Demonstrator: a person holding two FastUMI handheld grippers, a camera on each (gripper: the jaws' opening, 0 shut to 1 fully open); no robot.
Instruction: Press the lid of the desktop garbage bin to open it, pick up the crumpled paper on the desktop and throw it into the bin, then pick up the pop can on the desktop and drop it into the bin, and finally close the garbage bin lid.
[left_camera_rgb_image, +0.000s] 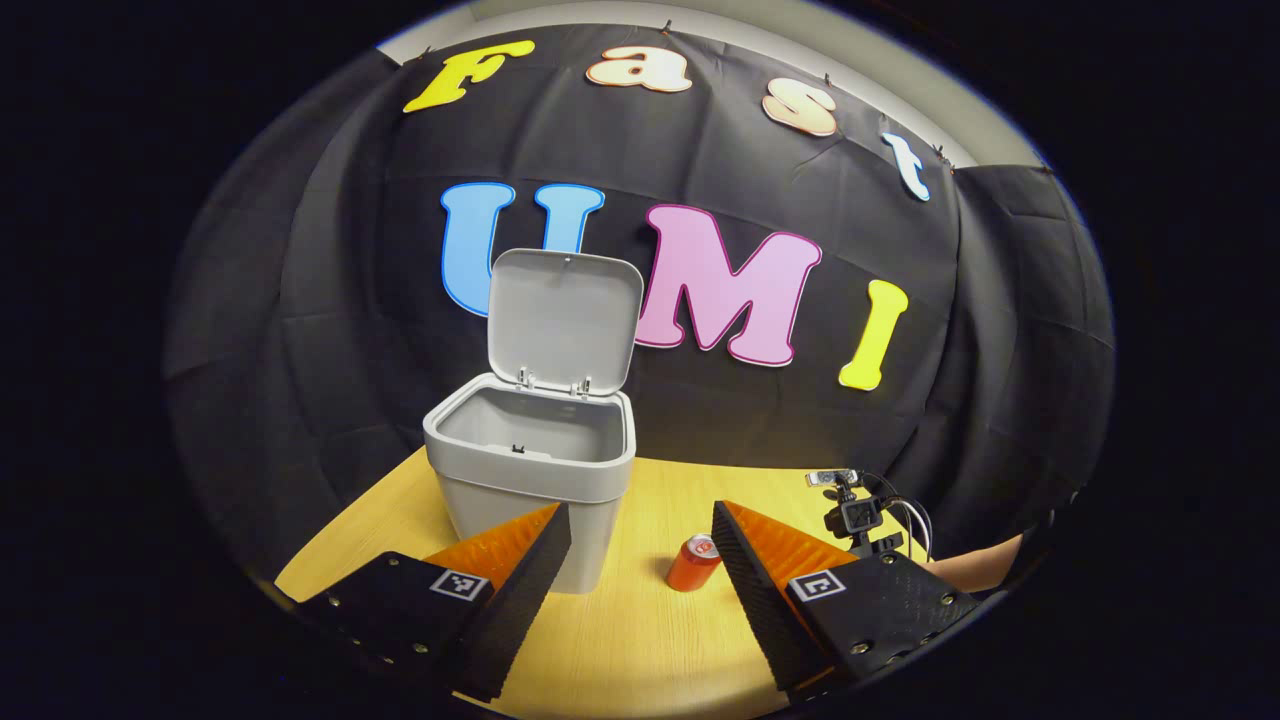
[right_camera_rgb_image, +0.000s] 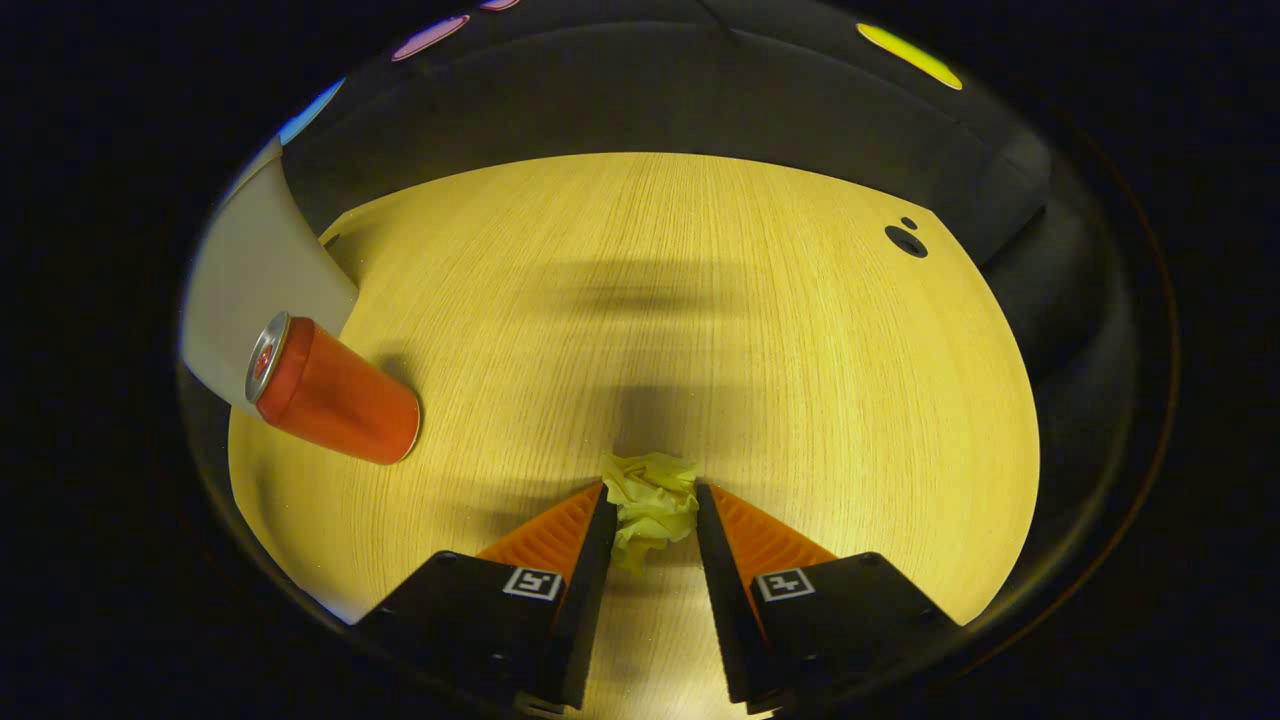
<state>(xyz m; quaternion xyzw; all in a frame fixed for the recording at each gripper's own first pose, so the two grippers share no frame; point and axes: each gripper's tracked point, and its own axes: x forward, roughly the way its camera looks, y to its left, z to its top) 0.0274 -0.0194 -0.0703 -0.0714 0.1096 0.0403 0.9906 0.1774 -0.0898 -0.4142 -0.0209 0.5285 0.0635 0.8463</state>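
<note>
In the right gripper view, the right gripper (right_camera_rgb_image: 652, 500) is low over the worktop (right_camera_rgb_image: 760, 330), and its two fingers press against either side of the crumpled paper (right_camera_rgb_image: 652, 505), a yellowish wad that fills the gap between the tips and sits on the wood. Farther off, toward the worktop's left edge in that view, the pop can (right_camera_rgb_image: 335, 392) stands upright just beside the pale wall of the garbage bin (right_camera_rgb_image: 255, 280); I cannot tell whether the two touch. Two small dark round marks (right_camera_rgb_image: 906, 240) lie near the far right corner of the worktop.

In the left gripper view, the left gripper (left_camera_rgb_image: 640, 520) is held above the near edge of the worktop (left_camera_rgb_image: 620, 640) with its fingers spread wide apart and nothing between them. Just past the tips the pop can (left_camera_rgb_image: 693, 563) stands on the wood, a little to the right of the garbage bin (left_camera_rgb_image: 535, 470). The bin sits toward the far edge, its lid (left_camera_rgb_image: 565, 320) swung up and standing nearly upright at the back, the mouth open. At the right edge of the worktop a small black camera mount with cables (left_camera_rgb_image: 860, 515) shows, with part of a person's arm (left_camera_rgb_image: 985, 565) beside it
</note>
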